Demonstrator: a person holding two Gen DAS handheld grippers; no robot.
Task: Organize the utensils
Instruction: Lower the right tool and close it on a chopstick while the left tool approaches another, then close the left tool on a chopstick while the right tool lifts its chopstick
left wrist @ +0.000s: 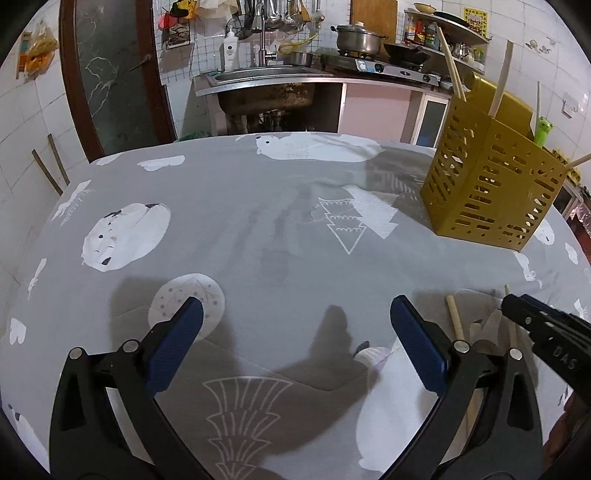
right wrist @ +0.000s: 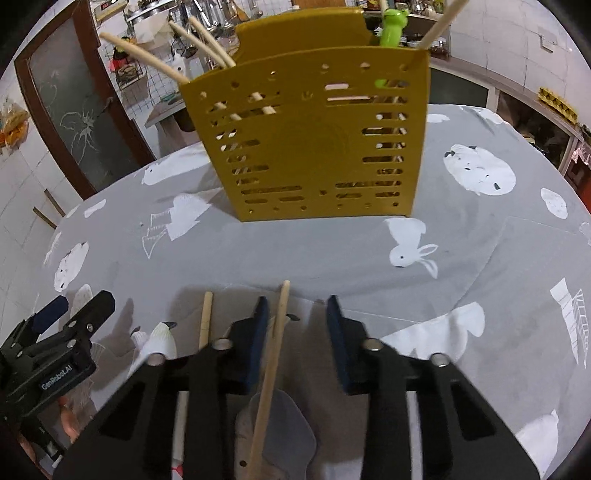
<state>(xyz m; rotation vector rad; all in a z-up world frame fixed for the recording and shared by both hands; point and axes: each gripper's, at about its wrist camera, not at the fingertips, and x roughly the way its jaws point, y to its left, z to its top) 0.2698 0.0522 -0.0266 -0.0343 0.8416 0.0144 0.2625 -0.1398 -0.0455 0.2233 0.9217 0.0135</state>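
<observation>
A yellow slotted utensil holder (right wrist: 314,140) stands on the grey patterned tablecloth (right wrist: 295,254); it also shows at the right in the left wrist view (left wrist: 491,177). Wooden chopsticks (right wrist: 207,40) and a green-handled utensil (right wrist: 393,22) stand in it. My right gripper (right wrist: 297,314) is open, low over the cloth, with a loose wooden chopstick (right wrist: 275,354) lying between its fingers near the left pad. A second wooden stick (right wrist: 205,319) lies to its left. My left gripper (left wrist: 295,317) is open and empty over bare cloth. The right gripper's tip (left wrist: 532,317) shows at the left view's right edge.
A flat grey utensil (right wrist: 280,428) lies under the right gripper. A sink (left wrist: 266,77) and a stove with a pot (left wrist: 358,40) stand behind the table. The left gripper's tip (right wrist: 85,314) sits at the right view's left edge.
</observation>
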